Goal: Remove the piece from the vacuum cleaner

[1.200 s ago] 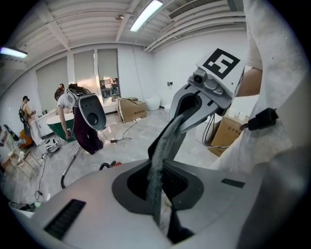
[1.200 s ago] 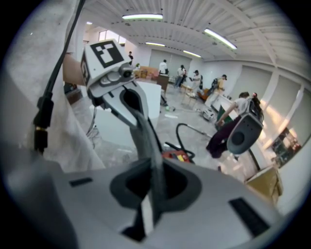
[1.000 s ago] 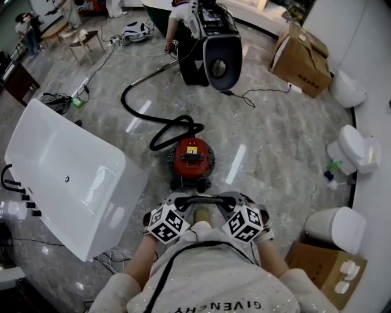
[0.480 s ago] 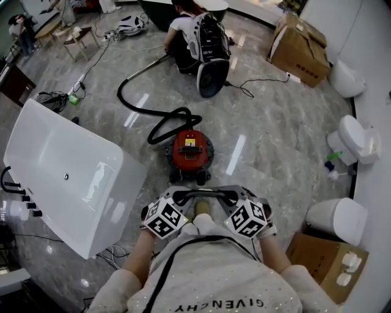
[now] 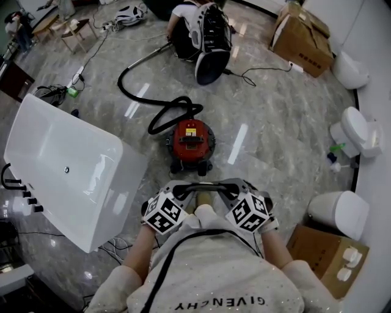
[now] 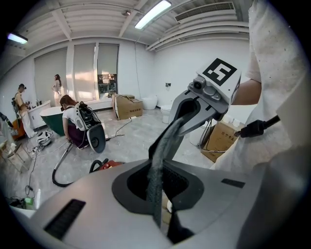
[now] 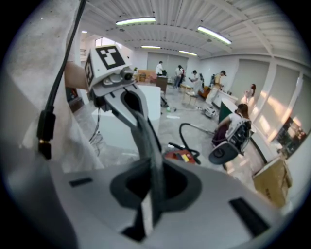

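On the marble floor (image 5: 275, 116), at 9 o'clock in the head view, a white bathtub (image 5: 67, 165) lies tilted, with a bundle of cables (image 5: 52, 95) beyond its far corner at 10 o'clock.

At 6 o'clock the person's forearms reach forward, a tool in each hand. The left tool (image 5: 189, 189) is narrow: its own view shows the jaws pressed together with nothing between them. Its tip angles inward to meet the tip of the other tool. A tan thing (image 5: 204, 198) shows just under the two tips, and I cannot tell what it is.

The red vacuum (image 5: 190, 142) stands on the floor at 12 o'clock from the tools, near them but apart, touched by neither. Its black hose (image 5: 137, 98) loops off the far side and curves away to 11 o'clock. There it ends in a metal wand near a crouching person (image 5: 182, 15), who has a black-and-white machine (image 5: 211, 43) beside them.

The right tool (image 5: 215, 187) mirrors the left, with its jaws likewise narrow and closed on nothing.

Farther right, a cardboard box (image 5: 302, 40) sits at 1 o'clock. White toilets (image 5: 357, 137) line the wall from 2 to 4 o'clock. A second box (image 5: 321, 257) rests at 5 o'clock.
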Available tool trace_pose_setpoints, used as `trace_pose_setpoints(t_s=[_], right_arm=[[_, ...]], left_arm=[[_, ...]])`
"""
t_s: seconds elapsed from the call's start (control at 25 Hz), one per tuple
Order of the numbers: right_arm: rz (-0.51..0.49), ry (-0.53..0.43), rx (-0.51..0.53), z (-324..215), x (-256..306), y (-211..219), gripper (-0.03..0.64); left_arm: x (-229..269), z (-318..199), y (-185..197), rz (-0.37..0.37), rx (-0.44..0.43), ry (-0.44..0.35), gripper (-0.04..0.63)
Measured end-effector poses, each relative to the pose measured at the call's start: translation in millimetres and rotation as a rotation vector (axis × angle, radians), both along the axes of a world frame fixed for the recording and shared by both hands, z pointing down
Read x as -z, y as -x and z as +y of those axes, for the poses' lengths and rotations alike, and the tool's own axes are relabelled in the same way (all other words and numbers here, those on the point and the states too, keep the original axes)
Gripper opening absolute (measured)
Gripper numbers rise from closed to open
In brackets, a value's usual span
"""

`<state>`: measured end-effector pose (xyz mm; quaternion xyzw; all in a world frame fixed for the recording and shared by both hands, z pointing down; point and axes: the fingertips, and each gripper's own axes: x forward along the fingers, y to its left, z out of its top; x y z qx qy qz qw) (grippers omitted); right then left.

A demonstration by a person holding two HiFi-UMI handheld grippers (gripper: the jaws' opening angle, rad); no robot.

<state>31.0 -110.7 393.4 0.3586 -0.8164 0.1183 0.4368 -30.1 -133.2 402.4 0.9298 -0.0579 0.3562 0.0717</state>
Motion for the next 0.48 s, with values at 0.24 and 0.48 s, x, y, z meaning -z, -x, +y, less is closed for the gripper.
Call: trace_pose_setpoints(t_s=[0.24,0.48], right_arm=[[-0.006,0.002,0.001,-1.4,-1.4,-0.1,0.035],[0.000,-0.002,0.015,-2.9,0.4,0.2,0.035]], left_arm=[[-0.8,-1.7,-0.3,-0.001,0.004,0.000,0.035],[1.0,-2.6,0.2,-0.002,0.015,-0.003,0.035]])
